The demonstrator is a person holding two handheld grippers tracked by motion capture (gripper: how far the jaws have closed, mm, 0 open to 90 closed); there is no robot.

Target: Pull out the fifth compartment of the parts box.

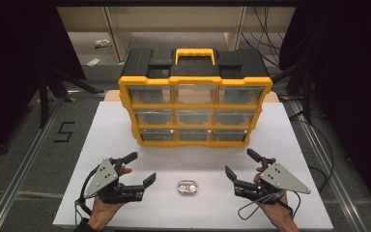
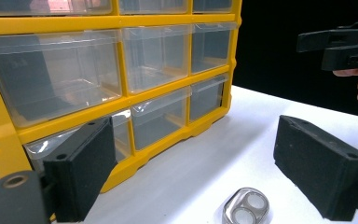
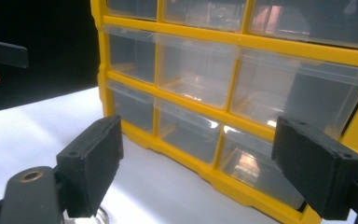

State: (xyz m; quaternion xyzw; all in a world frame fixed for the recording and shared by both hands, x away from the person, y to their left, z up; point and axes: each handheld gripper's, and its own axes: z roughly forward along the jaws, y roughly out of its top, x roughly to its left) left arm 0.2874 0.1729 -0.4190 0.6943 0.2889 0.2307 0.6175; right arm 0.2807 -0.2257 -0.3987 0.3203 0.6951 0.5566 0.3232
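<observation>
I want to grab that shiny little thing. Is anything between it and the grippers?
Nothing visible. The small metal piece lies alone on the white table, with the left gripper and right gripper open either side.

One mark can be read: a black figure "5" (image 1: 64, 131) on the grey floor, to the left of the white table (image 1: 270, 145) as the high view shows it, about level with the lower drawers of the yellow drawer cabinet (image 1: 195, 99) that stands on the table. The figure is drawn in straight strokes and sits between the table's left edge and a metal floor rail.

The cabinet itself shows no readable brand or label on its yellow frame, black top or clear drawers in any view. The small metal tin (image 1: 188, 187) lying in front of the cabinet bears no lettering that can be made out.
</observation>
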